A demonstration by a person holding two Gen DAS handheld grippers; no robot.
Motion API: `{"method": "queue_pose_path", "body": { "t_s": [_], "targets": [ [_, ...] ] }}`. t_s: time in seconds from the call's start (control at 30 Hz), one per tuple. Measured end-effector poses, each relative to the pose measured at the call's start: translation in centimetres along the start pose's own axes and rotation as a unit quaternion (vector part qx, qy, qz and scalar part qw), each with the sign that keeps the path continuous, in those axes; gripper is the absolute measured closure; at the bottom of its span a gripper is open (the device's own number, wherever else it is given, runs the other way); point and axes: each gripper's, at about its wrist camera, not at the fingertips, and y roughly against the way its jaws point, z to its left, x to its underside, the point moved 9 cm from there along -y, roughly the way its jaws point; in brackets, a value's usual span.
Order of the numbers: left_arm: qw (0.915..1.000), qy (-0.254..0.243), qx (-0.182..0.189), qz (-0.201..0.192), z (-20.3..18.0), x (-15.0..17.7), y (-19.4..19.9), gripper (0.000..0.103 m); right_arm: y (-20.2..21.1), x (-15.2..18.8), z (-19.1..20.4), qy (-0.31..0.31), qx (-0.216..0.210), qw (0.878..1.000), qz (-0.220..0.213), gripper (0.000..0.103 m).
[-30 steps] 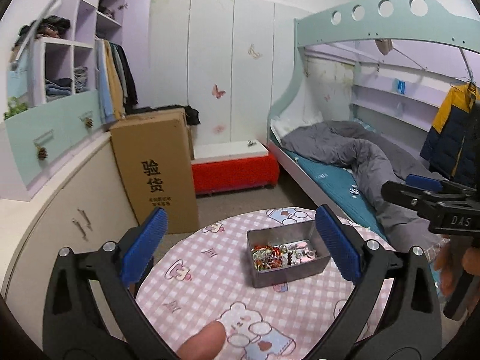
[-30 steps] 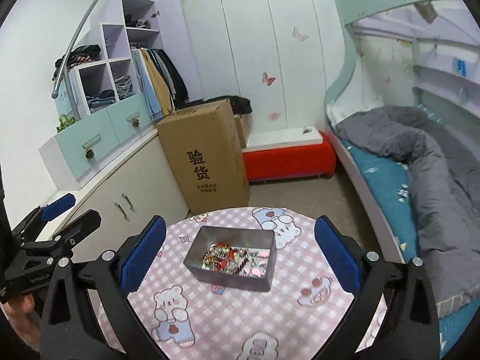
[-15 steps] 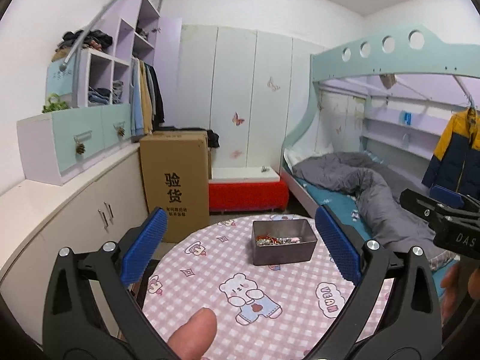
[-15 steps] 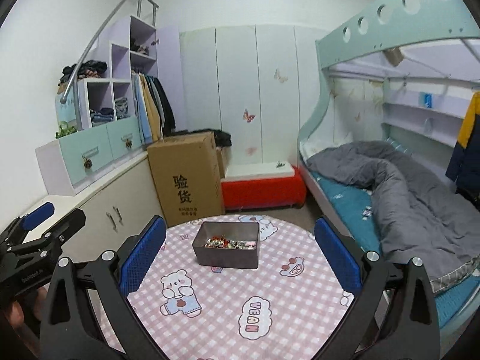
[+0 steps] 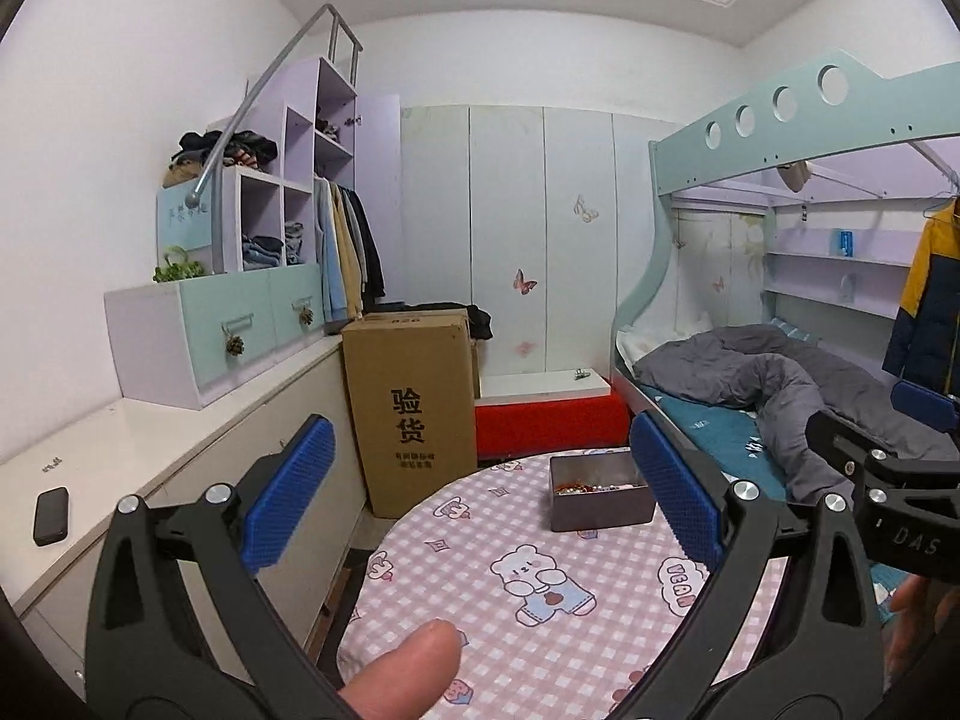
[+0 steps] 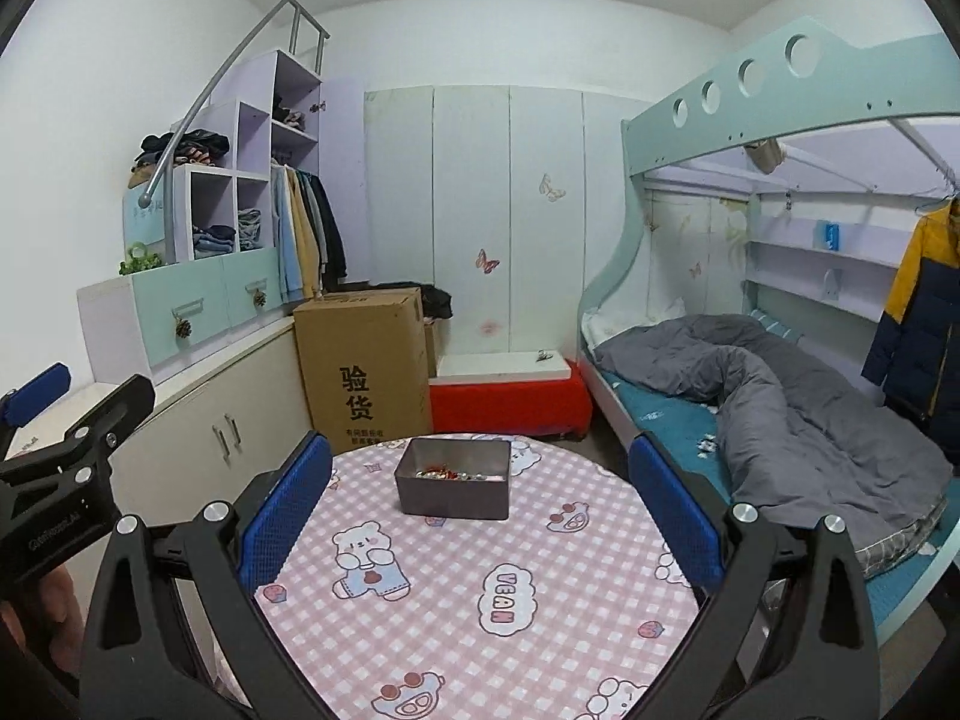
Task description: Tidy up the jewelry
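Observation:
A grey metal box (image 5: 600, 495) holding a tangle of mixed jewelry (image 5: 591, 486) stands on a round table with a pink checked cloth (image 5: 510, 594). It also shows in the right wrist view (image 6: 454, 486), near the table's far edge. My left gripper (image 5: 480, 492) is open and empty, held well back from the box. My right gripper (image 6: 477, 504) is open and empty, also held back and above the table. Each gripper shows at the edge of the other's view.
A tall cardboard box (image 6: 366, 372) stands behind the table, next to a red bench (image 6: 510, 402). Cabinets with a black phone (image 5: 51, 515) run along the left. A bunk bed with a grey duvet (image 6: 780, 420) is on the right.
Both grippers have pulled back and tilted up from the box, which now looks smaller and farther away. Both stay open and empty.

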Motion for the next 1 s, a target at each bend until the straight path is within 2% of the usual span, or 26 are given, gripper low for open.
{"method": "queue_pose_path", "body": {
  "t_s": [0.4, 0.7, 1.0],
  "targets": [
    [0.9996, 0.013, 0.001, -0.023, 0.2, -0.6, 2.2, 0.006, 1.6, -0.4, 1.1, 0.009, 0.004, 1.000, -0.015, 0.007],
    [0.9991, 0.029, 0.024, -0.020, 0.0, -0.2, 2.3, 0.006, 1.8, -0.1, 1.1, 0.008, 0.005, 1.000, -0.014, 0.007],
    [0.9998, 0.018, 0.008, -0.008, -0.2, 0.1, 1.7, 0.006, 2.1, -0.1, 1.0, 0.007, 0.000, 1.000, -0.016, 0.007]
  ]
}}
